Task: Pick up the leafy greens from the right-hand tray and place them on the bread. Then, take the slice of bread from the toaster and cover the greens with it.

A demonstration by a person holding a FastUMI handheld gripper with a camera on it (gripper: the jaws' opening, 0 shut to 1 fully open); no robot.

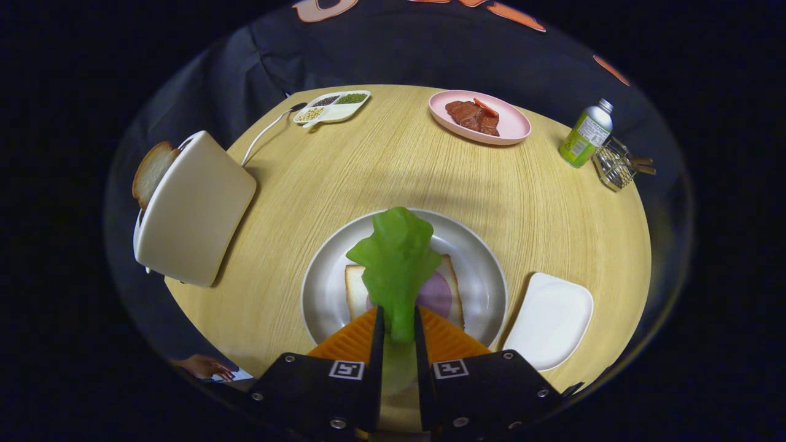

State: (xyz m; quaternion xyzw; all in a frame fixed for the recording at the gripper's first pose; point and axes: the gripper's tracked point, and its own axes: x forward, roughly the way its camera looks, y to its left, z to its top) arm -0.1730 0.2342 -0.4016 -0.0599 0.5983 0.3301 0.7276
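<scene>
The gripper point(398, 328) is clenched on the leafy greens point(396, 261), both fingers pressing the stem end while the leaf stands out ahead of the fingertips; directly beneath and just beyond the fingers lies the bread point(357, 293) with a round pink slice point(437, 294) on it, both resting on the grey plate point(473, 258); the first step looks well along, the greens carried over the bread but not yet laid down; the next move, as I judge it, calls for lowering the leaf onto the slice and parting the fingers so it settles flat and centred; to the right of the fingers sits the white tray point(552, 319), now bare of greens; well off to the left ahead stands the toaster point(196, 209) with the second slice of bread point(150, 172) poking from its top, awaiting the second step; far ahead are a divided dish point(334, 105) of grains, a pink plate point(509, 126) with meat, a green bottle point(584, 136) and a small wire basket point(614, 164); the bottle's label is too small to read; square coded markers sit on the gripper body, with no legible writing.
</scene>
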